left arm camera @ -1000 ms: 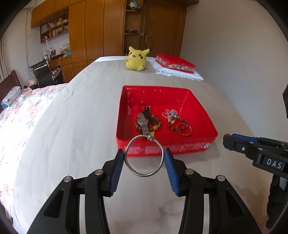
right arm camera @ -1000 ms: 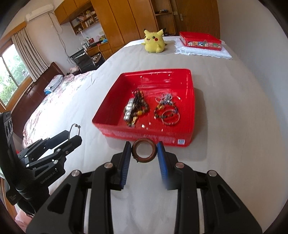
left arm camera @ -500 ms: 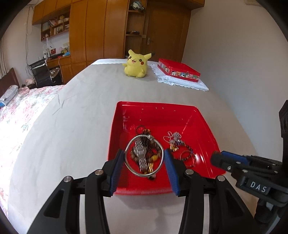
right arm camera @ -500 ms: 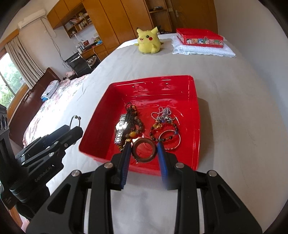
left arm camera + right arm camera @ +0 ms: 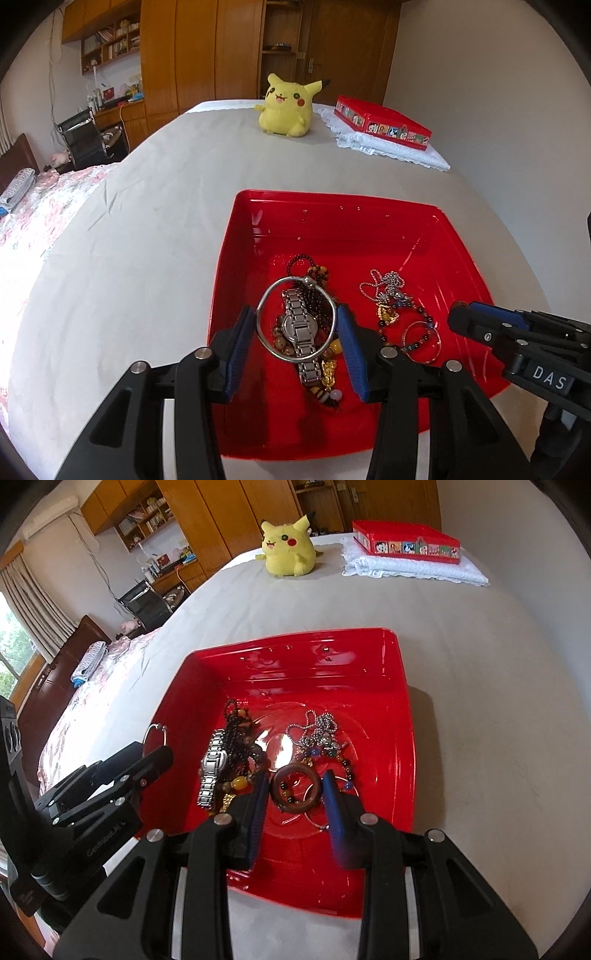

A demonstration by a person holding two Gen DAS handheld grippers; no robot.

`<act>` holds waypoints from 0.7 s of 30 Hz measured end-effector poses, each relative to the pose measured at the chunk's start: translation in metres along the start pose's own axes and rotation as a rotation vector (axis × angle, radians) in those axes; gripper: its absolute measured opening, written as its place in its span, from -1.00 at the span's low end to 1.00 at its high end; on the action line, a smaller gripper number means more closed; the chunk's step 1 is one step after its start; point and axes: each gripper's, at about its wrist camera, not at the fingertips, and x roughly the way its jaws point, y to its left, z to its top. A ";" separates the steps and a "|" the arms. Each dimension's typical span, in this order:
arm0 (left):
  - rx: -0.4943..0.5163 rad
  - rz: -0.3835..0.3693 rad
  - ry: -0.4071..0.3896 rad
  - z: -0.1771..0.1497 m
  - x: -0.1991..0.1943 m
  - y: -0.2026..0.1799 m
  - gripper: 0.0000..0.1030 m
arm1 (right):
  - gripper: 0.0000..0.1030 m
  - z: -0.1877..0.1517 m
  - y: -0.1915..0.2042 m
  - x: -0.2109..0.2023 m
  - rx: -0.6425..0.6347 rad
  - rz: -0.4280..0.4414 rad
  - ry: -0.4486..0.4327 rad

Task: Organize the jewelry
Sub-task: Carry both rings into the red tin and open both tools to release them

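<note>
Your left gripper point(image 5: 297, 334) is clamped on the silver bangle point(image 5: 296, 318), your right gripper point(image 5: 295, 794) on the wooden ring point(image 5: 295, 789), both over the tray point(image 5: 400, 701). Release carelessly and the bangle may hook the watch point(image 5: 300, 328) beneath, or the ring may snag the beads at 12 o'clock.

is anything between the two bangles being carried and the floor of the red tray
Yes. Under the thin silver bangle in the left claw lies a steel-link watch. Under the brown wooden bangle in the right claw lie beaded bracelets on the red plastic tray.
</note>
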 end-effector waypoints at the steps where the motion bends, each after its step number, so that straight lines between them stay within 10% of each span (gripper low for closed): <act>1: 0.000 0.000 0.004 0.000 0.003 0.000 -0.10 | -0.45 0.001 -0.001 0.002 0.001 -0.001 0.003; 21: -0.021 -0.019 0.075 0.003 0.027 0.004 0.08 | -0.16 0.003 -0.007 0.016 -0.003 -0.022 -0.008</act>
